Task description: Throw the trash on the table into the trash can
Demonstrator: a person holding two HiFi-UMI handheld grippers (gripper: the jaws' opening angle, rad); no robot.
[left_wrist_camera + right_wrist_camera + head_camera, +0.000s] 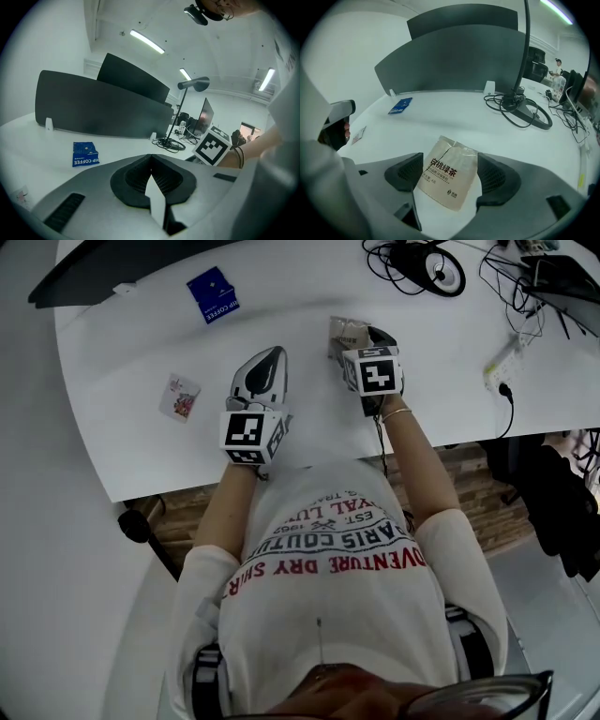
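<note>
A beige tea packet (449, 177) lies flat on the white table (122, 446), its torn top pointing away. My right gripper (451, 176) is open around it; the pads stand on either side and do not press on it. In the head view the packet (345, 332) shows just beyond that gripper (361, 338). My left gripper (270, 354) rests on the table to the left, shut with nothing in it (151, 159). A blue coffee sachet (213, 294) lies farther back left, and a small printed wrapper (179, 397) lies left of the left gripper. No trash can is in view.
A dark divider panel (454, 56) runs along the table's far side. A lamp base with coiled cables (427, 266) sits back right, and a power strip (499, 369) lies near the right edge. The person's body fills the front of the head view.
</note>
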